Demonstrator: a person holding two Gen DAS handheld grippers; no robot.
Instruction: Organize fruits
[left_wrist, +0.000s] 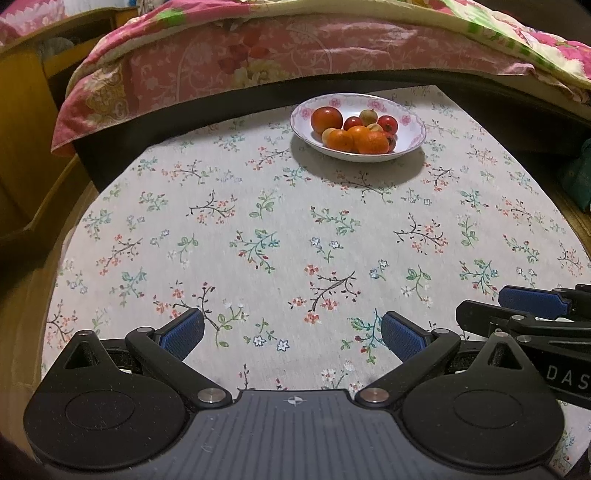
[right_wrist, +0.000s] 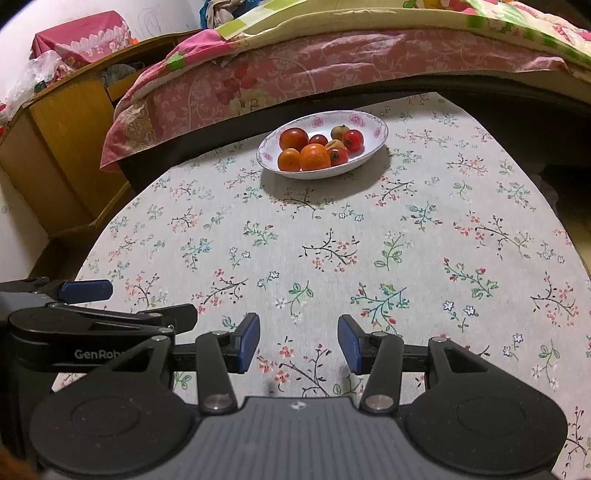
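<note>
A white bowl with pink flowers on its rim (left_wrist: 412, 118) (right_wrist: 373, 123) stands at the far side of the table. It holds several fruits: oranges (left_wrist: 373, 142) (right_wrist: 314, 157), red tomato-like fruits (left_wrist: 326, 119) (right_wrist: 293, 138) and small yellowish ones (left_wrist: 368, 116) (right_wrist: 339, 131). My left gripper (left_wrist: 291, 334) hovers over the near part of the cloth, open wide and empty. My right gripper (right_wrist: 298, 341) is beside it, open with a narrower gap, nothing between its blue pads (right_wrist: 249, 341). Both are well short of the bowl. Each gripper shows in the other's view (left_wrist: 532, 314) (right_wrist: 85, 306).
A floral tablecloth (left_wrist: 258, 221) (right_wrist: 424, 240) covers the table. Behind the table lies a bed with a pink floral quilt (left_wrist: 240, 59) (right_wrist: 295, 70). A wooden cabinet (left_wrist: 22, 110) (right_wrist: 66, 147) stands at the left.
</note>
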